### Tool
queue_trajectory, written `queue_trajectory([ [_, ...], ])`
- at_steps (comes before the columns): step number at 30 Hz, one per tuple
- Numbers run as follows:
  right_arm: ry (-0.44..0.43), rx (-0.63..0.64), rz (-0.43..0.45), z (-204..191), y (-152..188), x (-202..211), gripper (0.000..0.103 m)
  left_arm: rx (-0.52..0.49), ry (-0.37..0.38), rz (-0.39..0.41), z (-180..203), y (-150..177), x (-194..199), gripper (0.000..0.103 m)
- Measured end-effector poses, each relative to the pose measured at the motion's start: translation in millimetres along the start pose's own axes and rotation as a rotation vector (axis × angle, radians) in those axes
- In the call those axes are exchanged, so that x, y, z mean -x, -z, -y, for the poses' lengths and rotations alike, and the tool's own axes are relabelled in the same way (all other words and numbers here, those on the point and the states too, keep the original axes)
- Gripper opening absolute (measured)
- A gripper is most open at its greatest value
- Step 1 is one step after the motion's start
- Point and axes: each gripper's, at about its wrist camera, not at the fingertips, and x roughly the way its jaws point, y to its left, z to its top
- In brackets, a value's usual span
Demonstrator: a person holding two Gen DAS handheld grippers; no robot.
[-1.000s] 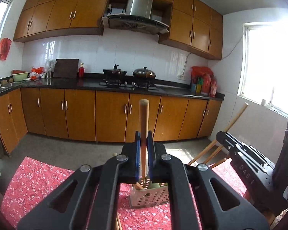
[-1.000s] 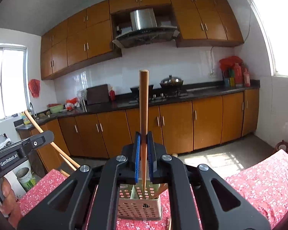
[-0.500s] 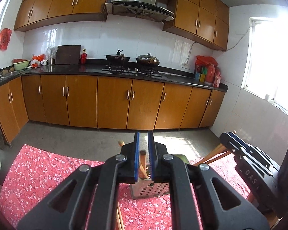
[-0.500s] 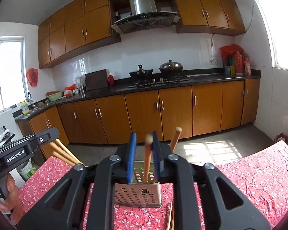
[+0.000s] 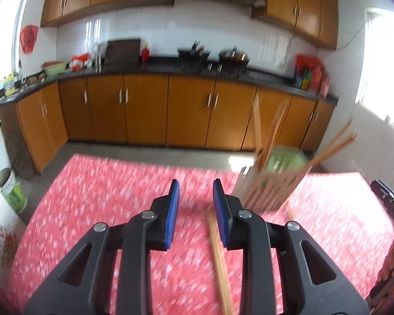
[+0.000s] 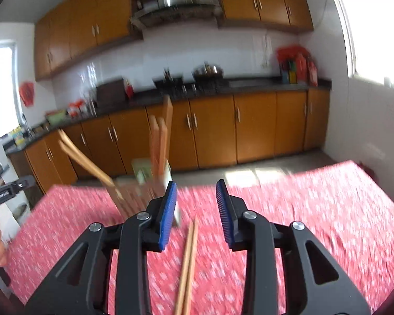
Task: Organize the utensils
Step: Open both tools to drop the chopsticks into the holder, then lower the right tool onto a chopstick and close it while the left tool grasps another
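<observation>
No legible text, all lettering blurred

Left gripper open over red tablecloth, chopsticks lying beneath, utensil holder near far edge.

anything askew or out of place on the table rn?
Yes. A pair of wooden chopsticks lies loose on the red floral tablecloth, outside the perforated metal utensil holder. Both views are blurred; damage can't be judged.

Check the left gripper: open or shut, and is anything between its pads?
Open. The left gripper shows its blue pads apart, only red tablecloth between them; a loose chopstick lies below.
</observation>
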Motion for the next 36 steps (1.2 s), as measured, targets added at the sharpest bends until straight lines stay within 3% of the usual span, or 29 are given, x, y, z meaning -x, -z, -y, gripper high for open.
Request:
queue_trajectory([
  [4,-0.006,-0.032,-0.259,7.5,61.0,-47.3,0.031,-0.009,-0.024,-0.171,-11.1,56.8,-35.7,0.027],
  [7,-0.054,-0.058,-0.377,3.0,94.8,-69.2,0.025,0.006,-0.001,-0.241,-11.8,82.7,-50.7,0.027],
  [10,-0.072,-0.069,-0.429,-2.1,112.0,-81.4,0.025,0.020,0.039,-0.281,-8.8,99.9,-57.8,0.027],
  [12,-0.074,-0.057,-0.445,-5.6,119.0,-84.8,0.024,0.018,0.068,-0.294,-7.9,106.7,-60.2,0.027],
  [16,-0.037,-0.023,-0.453,-8.4,124.4,-89.1,0.008,0.000,0.111,-0.307,8.9,118.3,-59.4,0.027],
  [20,0.030,-0.044,-0.435,4.8,122.2,-91.7,0.008,-0.012,0.160,-0.330,20.8,124.5,-61.1,0.027],
  [24,0.041,-0.080,-0.431,18.1,118.9,-92.4,0.008,-0.031,0.191,-0.358,31.7,132.4,-63.1,0.027],
  [36,0.050,-0.049,-0.425,16.1,121.9,-85.8,0.008,-0.051,0.107,-0.388,28.5,134.4,-75.9,0.018],
])
